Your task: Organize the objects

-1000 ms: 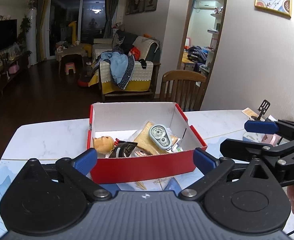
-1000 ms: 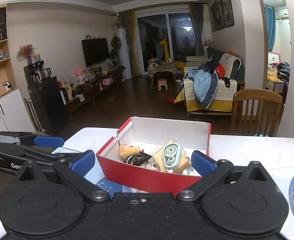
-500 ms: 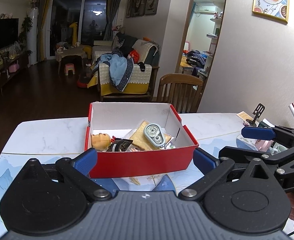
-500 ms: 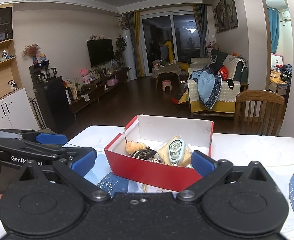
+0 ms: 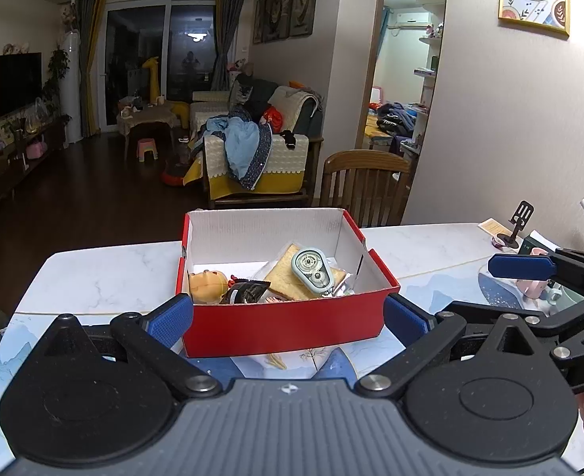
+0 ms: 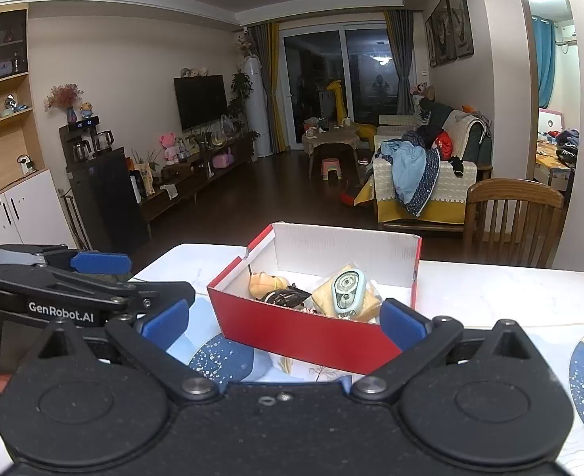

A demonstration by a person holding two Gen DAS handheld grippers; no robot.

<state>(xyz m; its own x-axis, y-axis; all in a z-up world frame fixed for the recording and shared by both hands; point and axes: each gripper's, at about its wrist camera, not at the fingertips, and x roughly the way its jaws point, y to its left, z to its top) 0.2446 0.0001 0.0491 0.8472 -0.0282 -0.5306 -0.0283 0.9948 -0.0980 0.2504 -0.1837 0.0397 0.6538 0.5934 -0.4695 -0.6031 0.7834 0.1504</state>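
Observation:
A red box [image 5: 288, 323] [image 6: 303, 327] with white inner walls sits on the marble table [image 5: 105, 273]. Inside lie a pale green correction-tape dispenser [image 5: 311, 271] [image 6: 346, 287] on a wrapped slice of toast [image 5: 290, 281], a small doll head [image 5: 206, 283] [image 6: 264, 281] and a dark packet [image 5: 244, 291]. My left gripper [image 5: 288, 319] stands open in front of the box, with nothing between its blue pads. My right gripper [image 6: 284, 321] is open too, empty, just short of the box's near wall. Each gripper shows at the edge of the other's view.
A wooden chair [image 5: 365, 186] stands behind the table. On the table's right lie a black phone stand [image 5: 516, 224], a pink mug [image 5: 533, 285] and a yellow card [image 5: 492, 224]. Blue patterned mats [image 6: 220, 359] cover the near tabletop. A hand holds the right gripper's handle.
Both grippers have drawn back and risen a little from the box, so it looks smaller and further off. Both stay open and the box's contents have not moved.

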